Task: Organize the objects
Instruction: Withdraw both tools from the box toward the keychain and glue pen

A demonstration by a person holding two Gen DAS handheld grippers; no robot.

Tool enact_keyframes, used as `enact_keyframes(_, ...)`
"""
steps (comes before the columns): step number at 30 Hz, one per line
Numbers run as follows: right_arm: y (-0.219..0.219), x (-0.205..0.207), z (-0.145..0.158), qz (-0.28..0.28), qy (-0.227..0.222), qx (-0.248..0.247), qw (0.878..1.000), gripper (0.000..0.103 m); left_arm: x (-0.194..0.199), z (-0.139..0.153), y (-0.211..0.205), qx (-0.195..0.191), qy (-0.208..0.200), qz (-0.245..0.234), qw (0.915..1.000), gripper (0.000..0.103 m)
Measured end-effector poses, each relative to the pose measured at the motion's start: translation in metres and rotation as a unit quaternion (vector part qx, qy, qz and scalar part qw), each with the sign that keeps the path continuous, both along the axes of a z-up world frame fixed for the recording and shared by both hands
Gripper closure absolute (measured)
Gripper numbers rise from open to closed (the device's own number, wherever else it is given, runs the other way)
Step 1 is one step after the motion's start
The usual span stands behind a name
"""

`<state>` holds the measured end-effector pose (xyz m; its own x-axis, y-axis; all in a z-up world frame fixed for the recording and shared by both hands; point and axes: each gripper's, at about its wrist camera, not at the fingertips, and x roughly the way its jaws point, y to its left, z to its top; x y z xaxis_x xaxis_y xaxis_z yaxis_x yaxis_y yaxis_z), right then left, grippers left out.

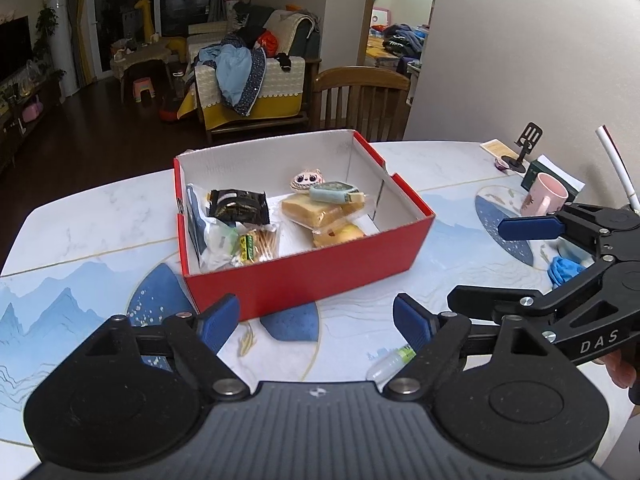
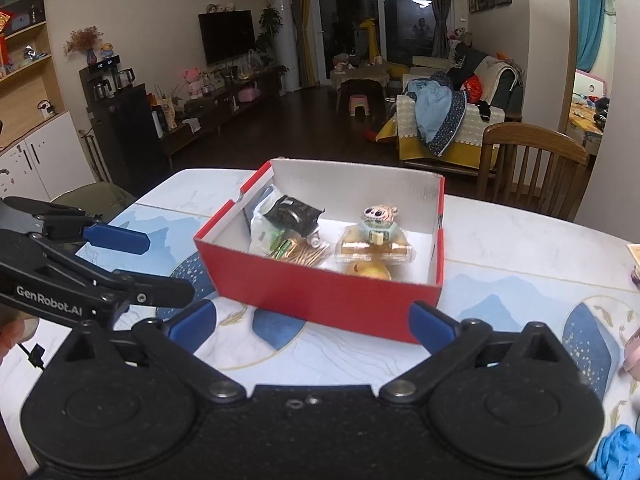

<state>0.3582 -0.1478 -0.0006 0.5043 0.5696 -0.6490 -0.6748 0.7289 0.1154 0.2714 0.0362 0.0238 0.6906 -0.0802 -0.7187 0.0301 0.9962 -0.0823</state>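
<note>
Both tools hover near, jaws apart and empty: left gripper [image 1: 316, 322], right gripper [image 2: 312, 324]. A small tube [image 1: 390, 364] lies loose just under the left one, easily knocked away. Beyond, the red box [image 1: 304, 280] holds the snacks [image 1: 320, 212].

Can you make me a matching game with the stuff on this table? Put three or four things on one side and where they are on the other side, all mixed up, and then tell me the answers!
Things:
1. black snack packet
2. pink mug
3. small clear tube
4. blue glove

Places:
A. on the table, beside the left gripper's right finger
B. inside the red box
C. on the table, crumpled behind the right gripper
D. standing on the table, right of the box, by a dark green box

Pairs: 1-B, 2-D, 3-A, 4-C
</note>
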Motion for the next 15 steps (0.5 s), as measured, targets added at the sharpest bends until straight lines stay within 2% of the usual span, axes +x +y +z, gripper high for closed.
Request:
enact_keyframes(11,-0.021,-0.014,-0.020,0.016,0.000,-0.001,1.000,0.000,-0.023,-0.023,-0.011,0.002,0.011,0.004,0.9999,0.011)
enact_keyframes(14,-0.024,-0.015,-0.027,0.022,-0.001,-0.012,1.000,0.000,-0.025,-0.034,-0.011,-0.010,0.019,0.010,0.9997,0.000)
enact_keyframes(15,-0.024,-0.015,-0.029,0.023,0.000,-0.017,1.000,0.000,-0.025,-0.037,-0.011,-0.014,0.021,0.011,0.9996,0.000)
